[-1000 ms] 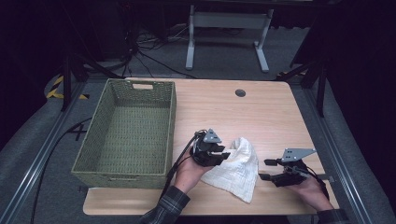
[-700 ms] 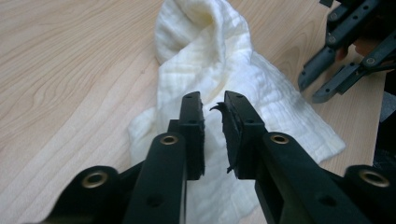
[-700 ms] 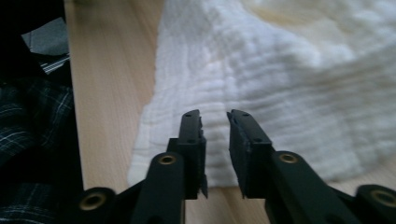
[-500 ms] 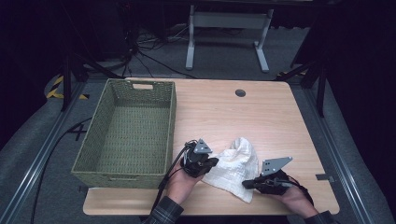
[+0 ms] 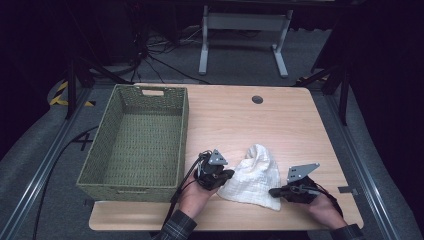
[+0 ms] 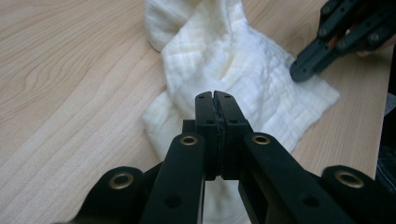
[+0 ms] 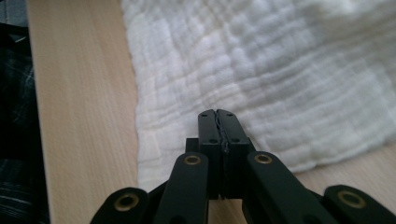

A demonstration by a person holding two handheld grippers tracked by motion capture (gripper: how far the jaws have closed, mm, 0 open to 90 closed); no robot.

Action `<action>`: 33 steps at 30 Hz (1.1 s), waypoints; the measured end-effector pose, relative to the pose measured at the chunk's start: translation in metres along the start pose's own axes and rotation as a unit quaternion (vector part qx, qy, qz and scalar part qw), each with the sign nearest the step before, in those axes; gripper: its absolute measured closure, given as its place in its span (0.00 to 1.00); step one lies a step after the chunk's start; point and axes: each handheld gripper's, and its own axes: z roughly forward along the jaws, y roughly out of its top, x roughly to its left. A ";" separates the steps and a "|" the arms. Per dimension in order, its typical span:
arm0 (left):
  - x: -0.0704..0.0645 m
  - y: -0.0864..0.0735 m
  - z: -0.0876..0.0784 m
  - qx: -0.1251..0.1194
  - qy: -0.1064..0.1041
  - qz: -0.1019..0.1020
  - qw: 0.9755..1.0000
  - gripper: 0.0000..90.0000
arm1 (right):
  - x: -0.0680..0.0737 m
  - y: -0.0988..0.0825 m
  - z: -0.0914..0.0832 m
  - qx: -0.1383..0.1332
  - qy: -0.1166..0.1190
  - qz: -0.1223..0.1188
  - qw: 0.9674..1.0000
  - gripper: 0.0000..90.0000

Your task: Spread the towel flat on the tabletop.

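Both grippers have closed in on the white cloth (image 5: 252,177) since a second ago, left gripper (image 5: 226,175) and right gripper (image 5: 274,191) fingers just shut, apparently pinching its near corners on the counter (image 5: 280,125); lift evenly, keep cloth taut toward basket (image 5: 132,142).
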 end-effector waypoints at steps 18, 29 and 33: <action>0.011 -0.007 0.039 0.046 -0.011 0.001 0.999 0.65 | -0.020 -0.010 -0.016 0.006 -0.037 0.020 0.999 1.00; 0.004 -0.002 0.045 0.065 0.019 0.038 0.997 0.95 | -0.019 -0.010 -0.016 0.005 -0.038 0.018 0.999 1.00; 0.006 -0.001 0.029 0.044 0.037 0.026 0.998 0.95 | -0.021 -0.012 -0.019 0.010 -0.046 0.021 0.999 1.00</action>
